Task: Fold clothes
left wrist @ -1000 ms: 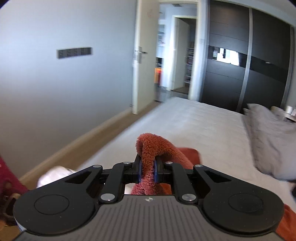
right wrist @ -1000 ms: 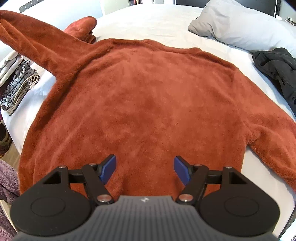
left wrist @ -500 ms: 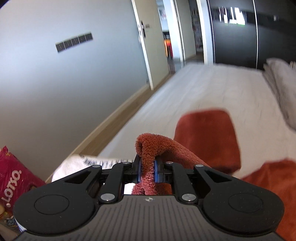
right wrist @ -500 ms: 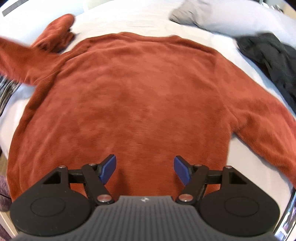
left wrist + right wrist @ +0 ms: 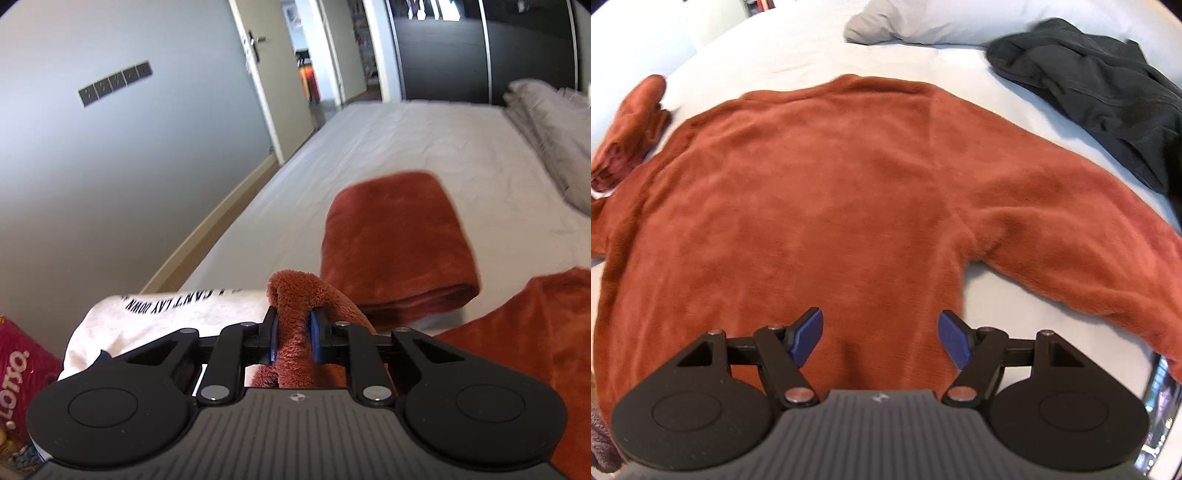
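Left wrist view: my left gripper (image 5: pixel 292 338) is clamped on a bunched fold of the rust fleece sweater (image 5: pixel 295 354), likely its left sleeve end. Pinch looks shallow, with fabric humped above the pads. Risk: plush pile slips out mid-fold, or the drag pulls the body off square. Just ahead and right of the claw sits a folded rust fleece piece (image 5: pixel 397 240); a sloppy sleeve drop could land on it. Just left of the claw is a folded white printed shirt (image 5: pixel 177 314), also easy to snag. Bed (image 5: pixel 388 147) runs ahead, with a pale smooth sheet and grey pillows (image 5: pixel 546 129) far right. Grey wall, open door and dark wardrobe lie beyond.

Right wrist view: my right gripper (image 5: pixel 881 338) stands apart, empty, over the sweater's hem. The body lies flat ahead, its right sleeve running off to the claw's right. Risk: closing here grabs both layers, or sheet too. A dark garment (image 5: pixel 1089 92) lies far ahead-right, near the sleeve; the fold could catch it.
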`<state>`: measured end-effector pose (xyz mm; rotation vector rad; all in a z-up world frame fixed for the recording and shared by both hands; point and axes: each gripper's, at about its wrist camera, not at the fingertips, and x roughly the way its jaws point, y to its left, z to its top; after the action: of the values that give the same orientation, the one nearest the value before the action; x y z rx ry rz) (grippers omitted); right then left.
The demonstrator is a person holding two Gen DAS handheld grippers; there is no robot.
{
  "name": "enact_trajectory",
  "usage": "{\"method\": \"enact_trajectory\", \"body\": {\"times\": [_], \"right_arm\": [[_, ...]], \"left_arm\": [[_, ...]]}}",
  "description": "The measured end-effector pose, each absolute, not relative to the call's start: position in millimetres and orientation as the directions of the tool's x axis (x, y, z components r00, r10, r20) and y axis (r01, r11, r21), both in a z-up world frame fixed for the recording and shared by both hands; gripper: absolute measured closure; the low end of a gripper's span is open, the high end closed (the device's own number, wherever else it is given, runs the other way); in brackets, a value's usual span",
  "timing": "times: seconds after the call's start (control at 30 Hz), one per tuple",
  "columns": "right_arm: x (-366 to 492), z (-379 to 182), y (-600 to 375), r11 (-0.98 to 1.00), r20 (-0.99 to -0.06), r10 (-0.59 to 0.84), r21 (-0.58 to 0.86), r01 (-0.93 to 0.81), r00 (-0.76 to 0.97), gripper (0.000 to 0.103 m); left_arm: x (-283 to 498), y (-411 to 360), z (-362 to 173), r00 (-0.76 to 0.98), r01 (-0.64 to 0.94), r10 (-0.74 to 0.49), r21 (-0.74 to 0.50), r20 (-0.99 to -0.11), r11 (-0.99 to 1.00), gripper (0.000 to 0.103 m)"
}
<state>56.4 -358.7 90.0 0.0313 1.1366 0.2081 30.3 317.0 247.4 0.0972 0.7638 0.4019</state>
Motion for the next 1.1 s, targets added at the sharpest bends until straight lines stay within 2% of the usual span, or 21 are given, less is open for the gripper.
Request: {"method": "enact_trajectory", "body": {"times": [0.27,0.43,0.6,0.73,0.9,1.1], "right_arm": [[49.8,92.3,-320.4,0.951,-0.893,0.253,0.157,-0.267,0.373,0.030],[43.6,101.8,-302.1,0.934,-0.879,0.279,0.156,-0.321,0.387,0.030],[41.0,104.9,-294.4,0.928,-0.871,0.304,0.179,-0.326,0.385,0.028],[36.7,108.0,-290.9,0.925,-0.864,0.316,0.188,-0.330,0.393,0.028],[30.4,110.1,-291.8,0.925,-0.858,0.322,0.194,-0.327,0.401,0.028],[24.1,109.1,-294.7,0.929,-0.860,0.310,0.182,-0.323,0.406,0.028]], "left_arm": [[-13.7,263.9,307.7,0.792,-0.153,0.215,0.157,-0.572,0.976,0.092],[-54.7,198.9,349.7,0.863,0.040,0.045,0.158,-0.504,0.987,0.092],[-94.6,127.1,365.8,0.869,0.264,-0.148,0.188,-0.473,0.946,0.092],[-117.8,75.4,346.5,0.818,0.423,-0.288,0.182,-0.498,0.888,0.092],[-138.8,27.2,292.2,0.692,0.575,-0.435,0.076,-0.576,0.815,0.092],[-148.3,0.5,209.4,0.540,0.649,-0.468,-0.008,-0.699,0.761,0.092]]}}
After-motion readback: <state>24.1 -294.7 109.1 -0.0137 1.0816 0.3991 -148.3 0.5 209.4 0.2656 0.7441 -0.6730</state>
